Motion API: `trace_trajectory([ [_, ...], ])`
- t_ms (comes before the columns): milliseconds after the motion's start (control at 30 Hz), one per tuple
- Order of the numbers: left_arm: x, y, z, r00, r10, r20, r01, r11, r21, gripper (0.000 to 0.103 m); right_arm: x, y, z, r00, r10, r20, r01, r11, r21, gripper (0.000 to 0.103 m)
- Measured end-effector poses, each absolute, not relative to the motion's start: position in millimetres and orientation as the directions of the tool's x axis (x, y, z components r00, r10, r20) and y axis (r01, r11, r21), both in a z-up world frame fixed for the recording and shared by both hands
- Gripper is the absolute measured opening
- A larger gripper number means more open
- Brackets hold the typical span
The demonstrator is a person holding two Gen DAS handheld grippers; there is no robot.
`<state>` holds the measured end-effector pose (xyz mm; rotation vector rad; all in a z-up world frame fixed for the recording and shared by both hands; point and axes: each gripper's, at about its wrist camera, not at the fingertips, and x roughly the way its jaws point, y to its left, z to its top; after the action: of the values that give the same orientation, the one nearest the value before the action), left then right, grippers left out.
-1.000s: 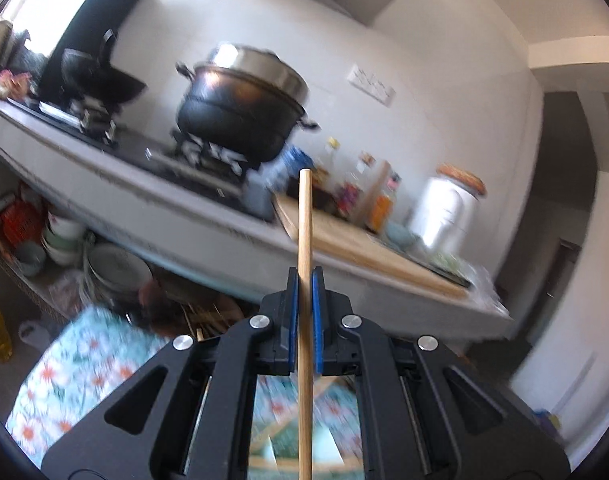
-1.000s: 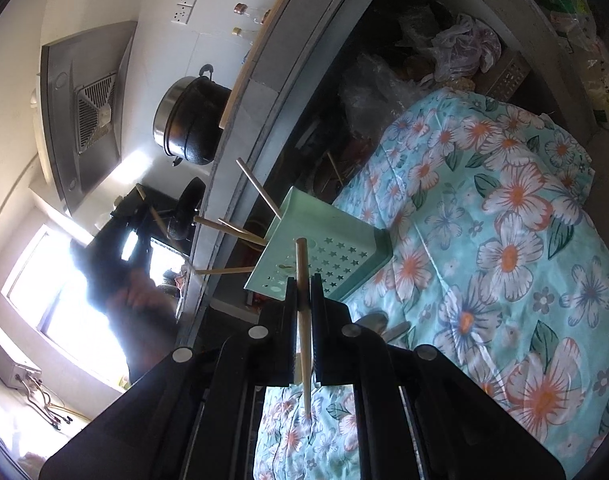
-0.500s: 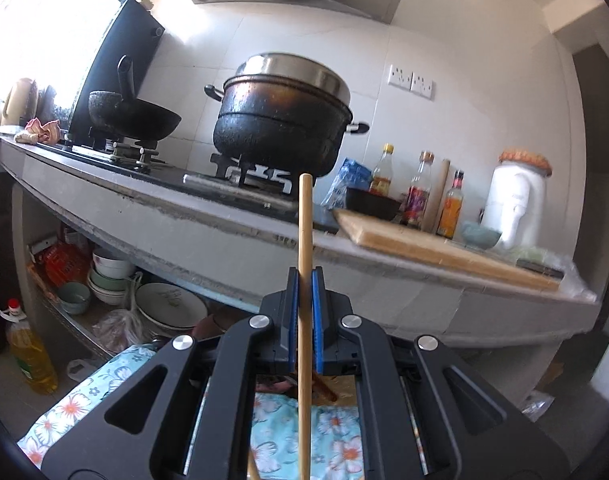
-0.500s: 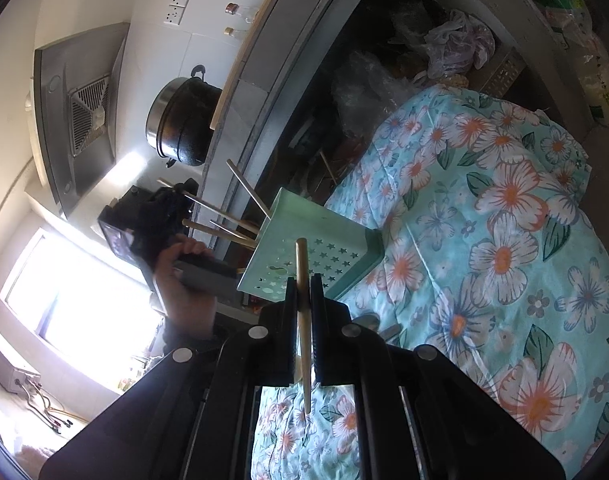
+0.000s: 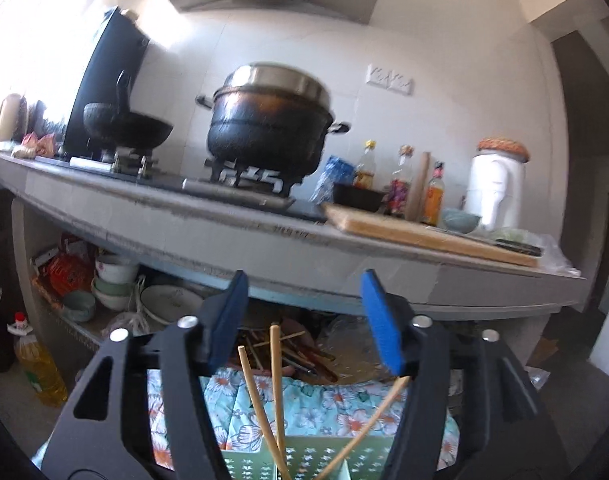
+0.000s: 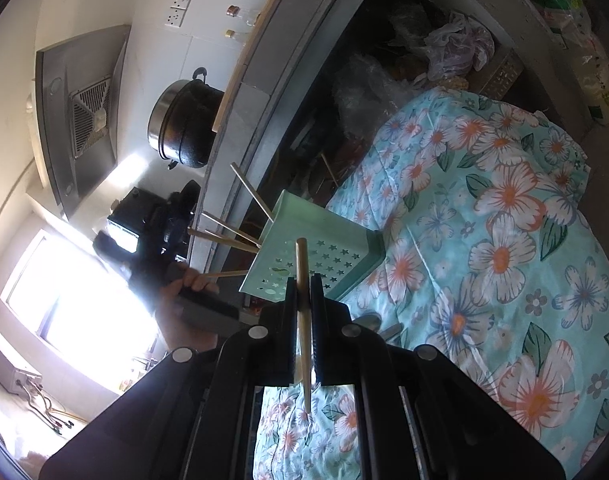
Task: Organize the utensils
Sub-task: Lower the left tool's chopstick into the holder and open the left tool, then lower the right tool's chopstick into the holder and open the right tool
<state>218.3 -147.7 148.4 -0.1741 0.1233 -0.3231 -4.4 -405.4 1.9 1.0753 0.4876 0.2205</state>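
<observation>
Kitchen, floral cloth point(image 6: 504, 240) spread below a grey surface point(image 5: 224, 216) with a pot point(image 5: 268, 128). Left fingers point(image 5: 304, 320) spread wide, holding nothing, above three chopsticks point(image 5: 276, 384) standing in a green holder point(image 5: 304, 462). Right fingers point(image 6: 303, 304) clamped on one chopstick point(image 6: 302, 280), just beside the holder point(image 6: 328, 256) on the cloth.

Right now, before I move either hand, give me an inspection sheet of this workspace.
Surface: floral cloth, partly bare.
Job's things: green holder on the cloth, several chopsticks standing in it; one chopstick in the right gripper.
Clutter: spoon beside the holder; bowls under the counter.
Grippers: left gripper open above the holder, fingers empty; right gripper shut on its chopstick.
Cables: nothing seen.
Surroundings: pot, wok, cutting board.
</observation>
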Motion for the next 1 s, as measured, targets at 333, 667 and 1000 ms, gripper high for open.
trace_trajectory([
  [333, 142, -76, 153, 0.893, -0.434, -0.116, 0.391, 0.878, -0.276, 0.086, 1, -410, 85, 0.918, 0.358, -0.171, -0.081, 0.592, 0.802, 0.007],
  [667, 99, 2, 62, 0.856, -0.358, -0.372, 0.262, 0.922, -0.285, 0.087, 51, -396, 219, 0.961, 0.274, -0.042, -0.195, 0.776, 0.6, 0.007],
  [1000, 82, 37, 30, 0.822, -0.349, -0.45, 0.231, 0.927, -0.296, 0.087, 143, -362, 233, 0.972, 0.215, -0.098, -0.141, 0.861, 0.488, 0.007],
])
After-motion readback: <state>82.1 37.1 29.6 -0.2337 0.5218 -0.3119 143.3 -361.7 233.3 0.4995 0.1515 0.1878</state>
